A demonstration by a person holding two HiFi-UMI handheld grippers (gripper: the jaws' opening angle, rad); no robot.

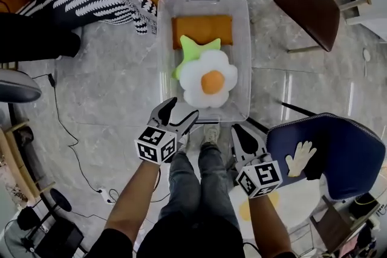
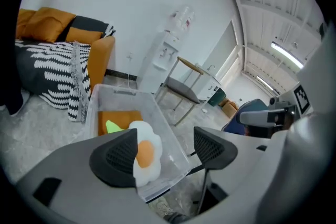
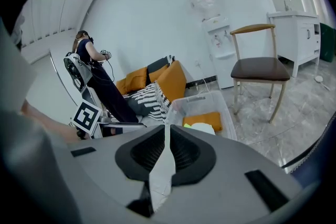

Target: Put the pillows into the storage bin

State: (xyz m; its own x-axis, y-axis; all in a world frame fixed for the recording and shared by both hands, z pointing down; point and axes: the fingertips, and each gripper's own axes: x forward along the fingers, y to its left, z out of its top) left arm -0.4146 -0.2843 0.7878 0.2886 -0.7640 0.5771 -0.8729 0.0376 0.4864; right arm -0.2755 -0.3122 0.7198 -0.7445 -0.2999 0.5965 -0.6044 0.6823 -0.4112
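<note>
Left gripper [image 1: 182, 108] wide, empty, egg pillow [image 1: 208, 78] just beyond in bin [image 1: 162, 39]; right gripper [image 1: 237, 130] tight on pale fabric [image 3: 161, 168].

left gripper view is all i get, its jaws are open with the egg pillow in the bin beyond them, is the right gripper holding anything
Observer: Yes. The right gripper is shut on a thin fold of whitish fabric. I can't tell what it belongs to.
Operator: any pillow outside the bin
Observer: What looks like a navy cushion with a cream hand shape sits beside the right gripper, outside the storage bin.
Operator: where's my left gripper from above
Observer: The head view puts the left gripper at the bin's near left corner, above the person's legs.
</note>
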